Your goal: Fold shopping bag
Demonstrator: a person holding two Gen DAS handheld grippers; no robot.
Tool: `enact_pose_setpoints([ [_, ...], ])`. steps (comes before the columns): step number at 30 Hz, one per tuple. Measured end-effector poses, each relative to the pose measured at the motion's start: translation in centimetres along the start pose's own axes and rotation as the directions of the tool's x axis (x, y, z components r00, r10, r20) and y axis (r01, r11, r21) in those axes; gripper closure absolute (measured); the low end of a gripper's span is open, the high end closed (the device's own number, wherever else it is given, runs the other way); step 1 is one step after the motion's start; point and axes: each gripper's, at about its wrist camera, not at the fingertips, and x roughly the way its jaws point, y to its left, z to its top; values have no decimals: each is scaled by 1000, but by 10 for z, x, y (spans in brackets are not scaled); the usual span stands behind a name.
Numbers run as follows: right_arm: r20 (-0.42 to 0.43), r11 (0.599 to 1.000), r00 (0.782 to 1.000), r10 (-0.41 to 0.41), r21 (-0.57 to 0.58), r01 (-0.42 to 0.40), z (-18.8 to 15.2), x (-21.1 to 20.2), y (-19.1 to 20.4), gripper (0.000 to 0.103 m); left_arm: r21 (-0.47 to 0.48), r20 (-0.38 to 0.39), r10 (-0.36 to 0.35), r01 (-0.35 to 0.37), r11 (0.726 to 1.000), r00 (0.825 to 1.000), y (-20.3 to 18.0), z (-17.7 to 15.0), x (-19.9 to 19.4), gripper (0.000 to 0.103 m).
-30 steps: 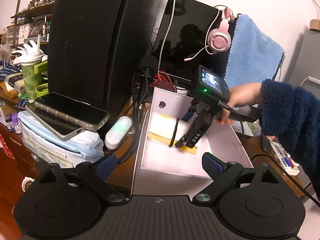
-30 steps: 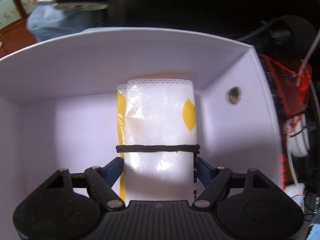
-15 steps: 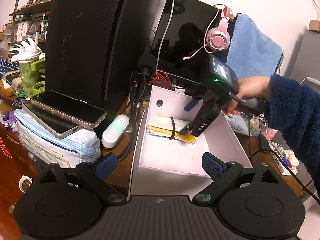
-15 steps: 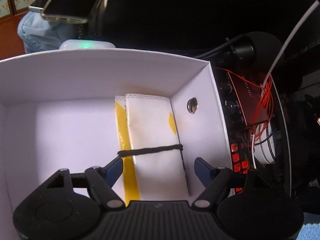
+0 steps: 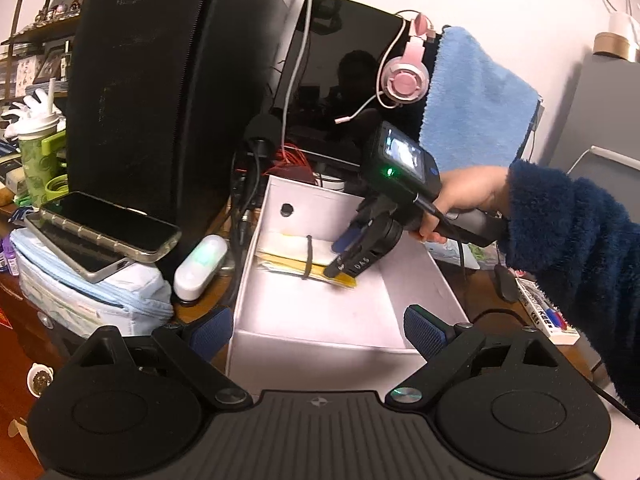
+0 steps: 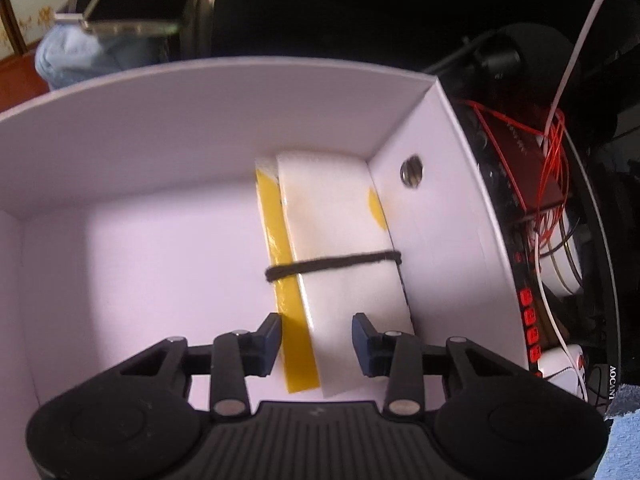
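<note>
Lying in the white box, the folded bag, bound by a black band, sits against the right wall. Right gripper fingers are closing around its near end, not yet pressing. Left gripper fingers stand wide, empty. "AOCAN" shows at right edge.

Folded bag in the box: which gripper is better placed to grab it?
Right. The right gripper hangs over the folded bag's near end inside the white box, jaws closing. The left gripper sits outside the box.
</note>
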Motion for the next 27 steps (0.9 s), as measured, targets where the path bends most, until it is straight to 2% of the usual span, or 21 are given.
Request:
enact_pose_setpoints([
  [3,55,1000,998,6,27,-7,-7,-19,1,62,4,-10,1,-1,1000,1000,-8,0,4,10],
  [5,119,997,993,-10,80,1,-18,-40,1,45,12,-19,2,-2,1000,1000,-15,0,8,10],
  [6,158,994,987,-23,114,5,-25,-53,3,41,18,-22,4,-3,1000,1000,-19,1,10,10],
  [8,257,980,965,-48,199,-4,-46,-81,7,28,30,-24,7,-6,1000,1000,-28,2,13,10],
  [10,346,956,934,-89,292,-18,-72,-108,11,24,43,-7,13,-12,999,1000,-39,5,13,10],
  [12,409,916,900,-153,400,-25,-103,-133,16,15,66,9,17,-17,998,1000,-54,8,14,10],
  [13,416,889,891,-183,458,-31,-118,-141,16,8,85,16,20,-21,996,1000,-63,9,15,10],
  [14,417,854,883,-214,519,-37,-134,-150,18,6,104,22,27,-29,994,999,-73,11,17,10],
  [18,331,662,873,-359,749,-12,-197,-180,34,4,161,24,12,-16,987,1000,-116,11,35,10],
  [22,254,513,852,-458,858,20,-259,-190,47,1,216,0,-46,45,975,999,-161,3,59,10],
  [25,173,396,862,-477,918,34,-300,-189,48,1,251,-26,-69,73,965,997,-188,-5,77,10],
  [27,161,335,866,-473,942,8,-327,-186,51,1,265,-48,-63,74,962,997,-203,-10,89,10],
])
